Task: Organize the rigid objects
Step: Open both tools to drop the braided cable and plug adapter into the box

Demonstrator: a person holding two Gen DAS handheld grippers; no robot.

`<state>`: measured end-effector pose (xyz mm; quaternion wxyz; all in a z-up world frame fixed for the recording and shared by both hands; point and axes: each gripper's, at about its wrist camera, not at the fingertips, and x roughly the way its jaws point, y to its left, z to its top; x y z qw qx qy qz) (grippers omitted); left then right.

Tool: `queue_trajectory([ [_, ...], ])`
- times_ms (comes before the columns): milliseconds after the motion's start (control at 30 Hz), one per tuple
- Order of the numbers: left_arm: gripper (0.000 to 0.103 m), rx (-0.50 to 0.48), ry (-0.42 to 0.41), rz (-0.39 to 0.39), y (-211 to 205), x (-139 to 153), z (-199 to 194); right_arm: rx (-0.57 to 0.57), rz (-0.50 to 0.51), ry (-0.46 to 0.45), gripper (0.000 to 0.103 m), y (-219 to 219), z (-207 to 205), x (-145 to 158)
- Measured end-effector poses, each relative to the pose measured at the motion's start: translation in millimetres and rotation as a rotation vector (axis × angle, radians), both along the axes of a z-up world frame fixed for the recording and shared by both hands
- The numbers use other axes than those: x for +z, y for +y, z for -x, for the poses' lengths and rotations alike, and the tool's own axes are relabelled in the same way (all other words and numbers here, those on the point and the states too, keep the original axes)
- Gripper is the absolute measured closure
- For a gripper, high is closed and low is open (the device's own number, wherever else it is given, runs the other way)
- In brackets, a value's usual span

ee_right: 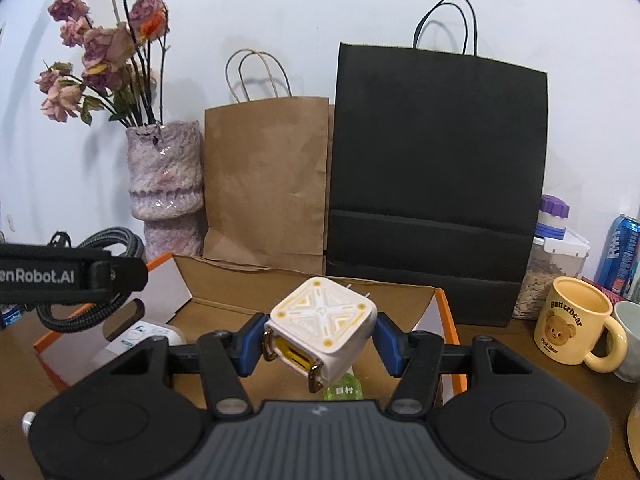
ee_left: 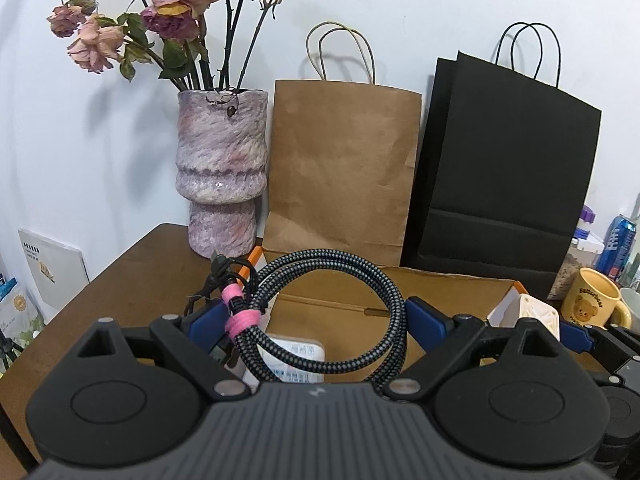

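Over the open cardboard box [ee_right: 404, 300], my left gripper [ee_left: 316, 320], jaws wide, clamps the springy coiled cable [ee_left: 320, 312]; my right gripper [ee_right: 320, 344], half-closed, pinches the rigid white charger [ee_right: 320, 328] by its flat sides.

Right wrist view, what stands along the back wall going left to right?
Vase of dried roses → brown paper bag → black paper bag → purple-lidded jar → blue can.
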<state>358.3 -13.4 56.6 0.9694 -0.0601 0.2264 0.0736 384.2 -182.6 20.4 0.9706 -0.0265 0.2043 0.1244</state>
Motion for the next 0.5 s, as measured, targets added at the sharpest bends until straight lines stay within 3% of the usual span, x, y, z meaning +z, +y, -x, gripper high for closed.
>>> queue_trajectory([
  [500,0.009,0.014,0.067,-0.056,4,-23,-42,0.007,0.037,0.075,0.046,8,-35,-19],
])
